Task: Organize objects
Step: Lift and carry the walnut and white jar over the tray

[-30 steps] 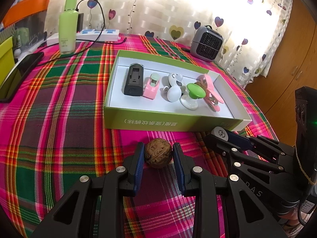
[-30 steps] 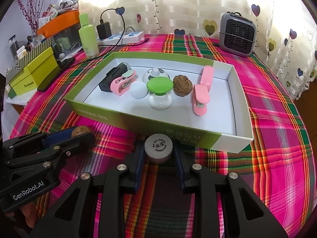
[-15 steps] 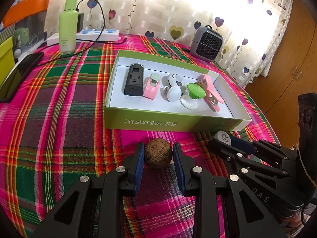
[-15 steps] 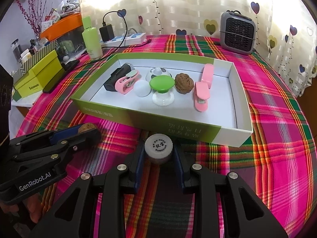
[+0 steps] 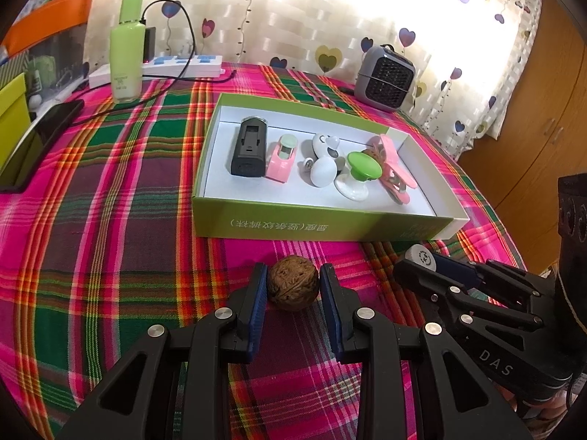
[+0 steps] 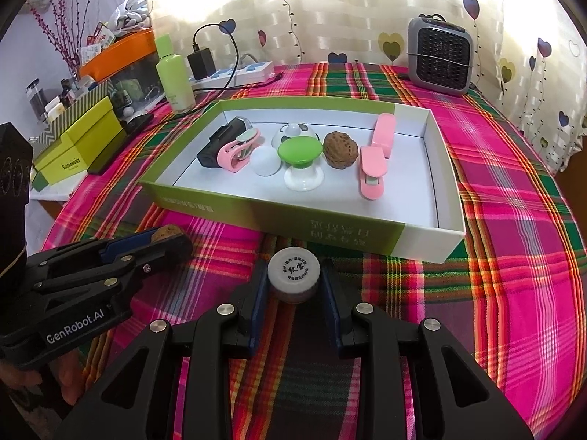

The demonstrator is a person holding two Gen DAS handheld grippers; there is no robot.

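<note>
My left gripper (image 5: 292, 286) is shut on a brown walnut (image 5: 292, 287), just in front of the green box (image 5: 330, 229). My right gripper (image 6: 293, 282) is shut on a small jar with a white cap (image 6: 293, 270), near the box's front wall (image 6: 330, 231). The box holds a black device (image 5: 249, 150), a pink clip (image 5: 281, 157), white round pieces (image 5: 323, 176), a green-topped knob (image 6: 300, 154), a second walnut (image 6: 340, 148) and pink clips (image 6: 372, 172). The right gripper shows in the left wrist view (image 5: 422, 262); the left gripper shows in the right wrist view (image 6: 167, 240).
A plaid cloth (image 5: 110, 201) covers the round table. At the back stand a green bottle (image 5: 126, 49), a power strip (image 5: 183, 66) with a cable, and a grey heater (image 6: 438, 60). A phone (image 5: 36, 139) and yellow-green boxes (image 6: 80, 143) lie at the left.
Both grippers have drawn back a little from the box, each still holding its object. The right gripper has shifted further right in the left wrist view.
</note>
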